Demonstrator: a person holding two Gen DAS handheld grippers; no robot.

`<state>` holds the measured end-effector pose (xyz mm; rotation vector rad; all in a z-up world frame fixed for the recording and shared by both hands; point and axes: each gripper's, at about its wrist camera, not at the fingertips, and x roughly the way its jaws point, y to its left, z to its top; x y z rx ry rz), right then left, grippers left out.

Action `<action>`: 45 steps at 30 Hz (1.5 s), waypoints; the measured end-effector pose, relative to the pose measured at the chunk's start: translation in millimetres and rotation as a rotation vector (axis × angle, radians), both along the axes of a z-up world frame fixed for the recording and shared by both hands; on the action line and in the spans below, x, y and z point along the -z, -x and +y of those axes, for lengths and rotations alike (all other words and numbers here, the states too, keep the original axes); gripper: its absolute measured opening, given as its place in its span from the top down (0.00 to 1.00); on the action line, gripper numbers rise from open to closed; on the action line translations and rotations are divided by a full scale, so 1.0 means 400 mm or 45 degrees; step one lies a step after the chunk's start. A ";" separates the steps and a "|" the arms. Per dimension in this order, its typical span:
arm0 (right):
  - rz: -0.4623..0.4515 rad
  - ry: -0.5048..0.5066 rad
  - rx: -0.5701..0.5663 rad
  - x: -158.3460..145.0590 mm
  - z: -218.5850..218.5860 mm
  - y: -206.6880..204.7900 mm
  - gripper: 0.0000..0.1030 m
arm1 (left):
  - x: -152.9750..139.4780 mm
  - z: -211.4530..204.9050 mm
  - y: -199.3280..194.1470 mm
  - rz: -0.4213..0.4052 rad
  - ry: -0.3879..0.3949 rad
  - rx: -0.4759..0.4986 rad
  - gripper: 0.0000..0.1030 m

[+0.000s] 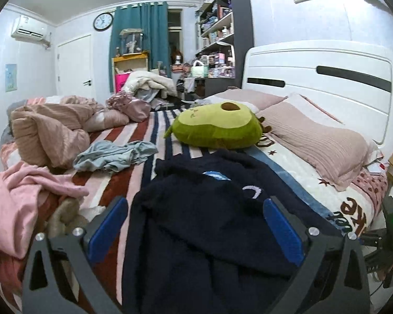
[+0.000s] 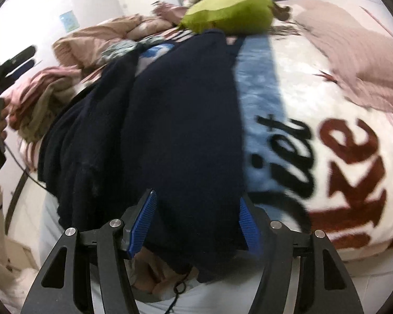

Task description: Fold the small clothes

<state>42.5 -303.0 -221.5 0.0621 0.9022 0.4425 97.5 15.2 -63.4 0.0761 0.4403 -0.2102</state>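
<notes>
A dark navy fleece garment [image 1: 209, 209] lies spread on the bed, with a white and blue print near its far edge. My left gripper [image 1: 196, 225] is open, its blue pads wide apart on either side of the garment's near part. In the right wrist view the same navy garment [image 2: 170, 117] fills the middle. My right gripper [image 2: 196, 222] is open, its blue pads straddling the garment's near edge at the bed's side. The left gripper shows at the left edge of the right wrist view [image 2: 2, 83].
A green avocado plush [image 1: 217, 125] lies beyond the garment. A light blue garment [image 1: 112, 154], a pink garment [image 1: 21, 204] and a bunched pink duvet [image 1: 52, 125] lie to the left. Pillows [image 1: 322, 141] and the white headboard [image 1: 327, 73] are at the right.
</notes>
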 end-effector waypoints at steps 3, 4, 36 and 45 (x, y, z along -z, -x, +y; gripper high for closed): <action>-0.026 0.019 0.011 -0.007 0.013 -0.013 0.92 | 0.004 0.007 0.007 0.001 -0.008 -0.012 0.01; -0.013 -0.039 0.026 -0.011 0.002 -0.016 0.92 | 0.003 0.010 0.010 -0.002 -0.013 -0.016 0.01; -0.103 -0.129 -0.463 -0.323 0.537 -0.284 0.93 | 0.016 0.263 0.020 -0.060 -0.011 -0.209 0.01; 0.179 -0.254 -0.454 -0.142 0.605 -0.354 0.70 | 0.081 0.334 0.020 0.042 0.033 -0.164 0.01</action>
